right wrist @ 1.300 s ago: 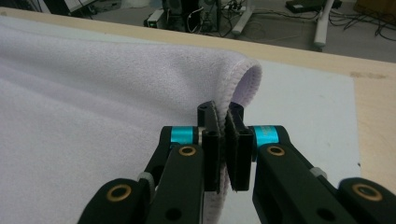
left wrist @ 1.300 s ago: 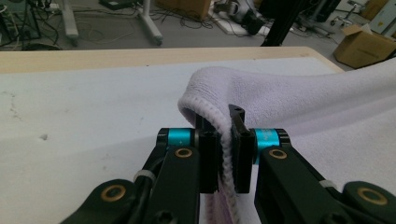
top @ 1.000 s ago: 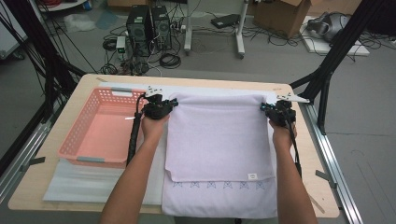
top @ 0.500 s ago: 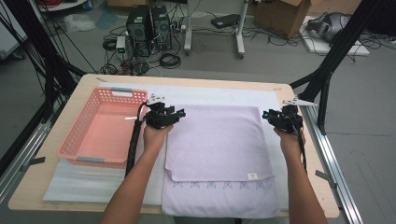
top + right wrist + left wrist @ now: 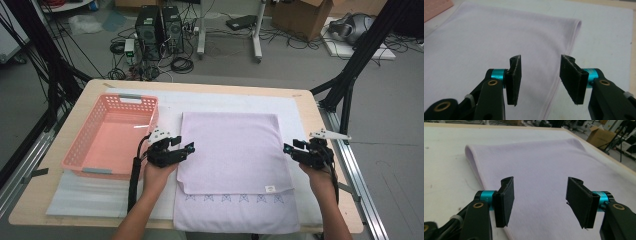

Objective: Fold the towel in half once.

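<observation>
A lilac towel is seen lying on the table, folded once so that the upper layer stops short of the near hem, where an embroidered strip is left uncovered. The first fold may therefore be judged done, and neatly enough: the far edge is rounded and the sides lie roughly flush.

The left gripper is held at the towel's left edge, its jaws spread wide with nothing between them; in the left gripper view the cloth lies beneath and ahead of the jaws, its left hem running just under the left jaw. The right gripper is likewise spread and empty, poised at the right edge, with the hem passing below the gap between its jaws.

What is left, by judgement: the edges are to be pinched, a further fold made, and the bundle probably placed in the pink basket, just beyond the left gripper's outer side.
</observation>
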`<control>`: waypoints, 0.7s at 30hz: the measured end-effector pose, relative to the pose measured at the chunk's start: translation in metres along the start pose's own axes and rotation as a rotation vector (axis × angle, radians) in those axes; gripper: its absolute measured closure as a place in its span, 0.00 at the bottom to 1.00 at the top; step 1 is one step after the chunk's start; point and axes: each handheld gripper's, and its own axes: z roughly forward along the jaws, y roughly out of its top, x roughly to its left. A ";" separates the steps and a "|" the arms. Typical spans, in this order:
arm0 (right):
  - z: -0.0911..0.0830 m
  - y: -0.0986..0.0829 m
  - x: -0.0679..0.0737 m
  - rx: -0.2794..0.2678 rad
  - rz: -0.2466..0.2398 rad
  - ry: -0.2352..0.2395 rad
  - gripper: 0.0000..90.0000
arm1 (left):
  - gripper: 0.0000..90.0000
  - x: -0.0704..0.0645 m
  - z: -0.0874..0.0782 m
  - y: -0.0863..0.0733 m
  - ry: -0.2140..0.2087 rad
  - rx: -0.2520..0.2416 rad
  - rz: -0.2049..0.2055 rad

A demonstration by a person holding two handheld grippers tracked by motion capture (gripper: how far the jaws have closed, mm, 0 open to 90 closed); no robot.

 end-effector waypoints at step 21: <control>-0.039 -0.089 0.043 0.127 -0.080 -0.002 0.73 | 0.56 -0.031 -0.062 -0.063 -0.023 0.147 -0.019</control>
